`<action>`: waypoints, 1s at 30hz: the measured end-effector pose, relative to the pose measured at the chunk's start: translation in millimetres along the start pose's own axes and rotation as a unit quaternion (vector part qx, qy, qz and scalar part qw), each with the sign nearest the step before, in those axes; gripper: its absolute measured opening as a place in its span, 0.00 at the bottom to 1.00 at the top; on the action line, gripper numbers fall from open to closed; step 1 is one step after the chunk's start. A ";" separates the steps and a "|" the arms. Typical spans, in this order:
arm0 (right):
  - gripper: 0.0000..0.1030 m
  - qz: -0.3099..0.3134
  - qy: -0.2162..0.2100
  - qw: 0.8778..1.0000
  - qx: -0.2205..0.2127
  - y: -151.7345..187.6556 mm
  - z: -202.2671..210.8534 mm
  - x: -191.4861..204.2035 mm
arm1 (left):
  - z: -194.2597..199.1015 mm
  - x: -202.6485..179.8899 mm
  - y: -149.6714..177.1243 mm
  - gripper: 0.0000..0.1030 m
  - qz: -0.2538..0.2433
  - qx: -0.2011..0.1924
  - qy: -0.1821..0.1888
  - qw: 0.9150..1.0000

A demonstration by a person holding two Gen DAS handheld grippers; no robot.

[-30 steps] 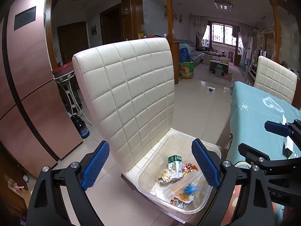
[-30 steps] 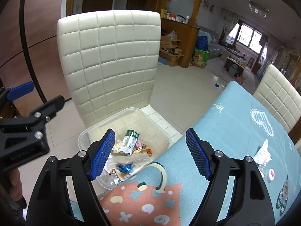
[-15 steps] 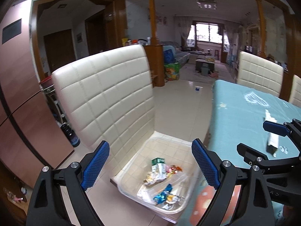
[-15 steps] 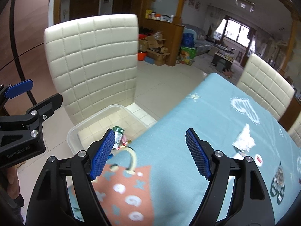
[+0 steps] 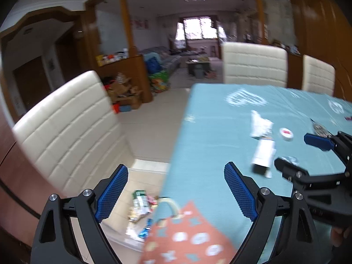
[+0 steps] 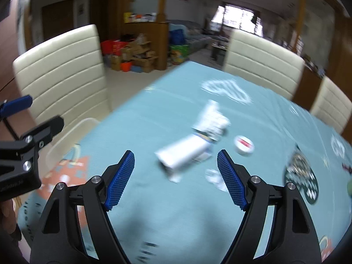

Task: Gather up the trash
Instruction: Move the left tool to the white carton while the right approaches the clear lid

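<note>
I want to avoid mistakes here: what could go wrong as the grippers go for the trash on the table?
1. The right gripper is open above the white carton, with a crumpled wrapper touching its far end; closing there may pinch both or push one away.
2. The small round lid and a clear scrap lie close by and could be knocked aside.
3. The bin sits on the chair beyond the table edge; a loose grip may drop trash on the floor.

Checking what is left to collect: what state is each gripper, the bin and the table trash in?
Left gripper: open, empty.
Right gripper: open, empty.
Clear bin: on the chair seat, holds wrappers.
White carton: lying on its side on the table.
Crumpled paper: on the table.
</note>
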State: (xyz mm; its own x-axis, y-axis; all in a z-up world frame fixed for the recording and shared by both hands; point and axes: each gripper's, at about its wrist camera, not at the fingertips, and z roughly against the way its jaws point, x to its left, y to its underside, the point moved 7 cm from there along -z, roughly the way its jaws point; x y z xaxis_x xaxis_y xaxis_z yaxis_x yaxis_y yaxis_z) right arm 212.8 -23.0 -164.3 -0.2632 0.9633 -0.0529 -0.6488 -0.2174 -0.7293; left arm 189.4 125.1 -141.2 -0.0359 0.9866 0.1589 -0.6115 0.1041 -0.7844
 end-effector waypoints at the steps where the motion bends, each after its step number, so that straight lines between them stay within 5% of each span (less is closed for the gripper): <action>1: 0.75 -0.011 0.005 1.000 0.003 4.8 -0.2 -15.5 | -2.6 -10.3 -1.3 0.84 -0.006 0.005 0.005 1.000; 13: 0.83 -0.074 0.064 0.995 0.035 46.2 -6.5 -147.4 | -46.7 -129.2 -3.7 0.84 -0.045 0.062 0.062 0.995; 19: 0.95 -0.103 0.086 0.990 0.048 43.9 -18.3 -196.3 | -78.0 -147.6 -5.6 0.84 -0.035 0.090 0.056 0.994; 30: 0.96 -0.162 0.114 0.976 0.091 50.8 -63.2 -254.7 | -118.5 -154.7 0.9 0.84 -0.041 0.129 0.043 0.990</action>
State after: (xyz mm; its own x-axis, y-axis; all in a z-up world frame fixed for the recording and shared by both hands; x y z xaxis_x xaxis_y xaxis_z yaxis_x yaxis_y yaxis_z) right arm 292.0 -269.5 -230.9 0.1282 0.9917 -0.0051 -0.7935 0.0995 -0.6004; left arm 288.1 -12.6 -237.6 0.0823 0.9844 0.1556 -0.7919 0.1594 -0.5894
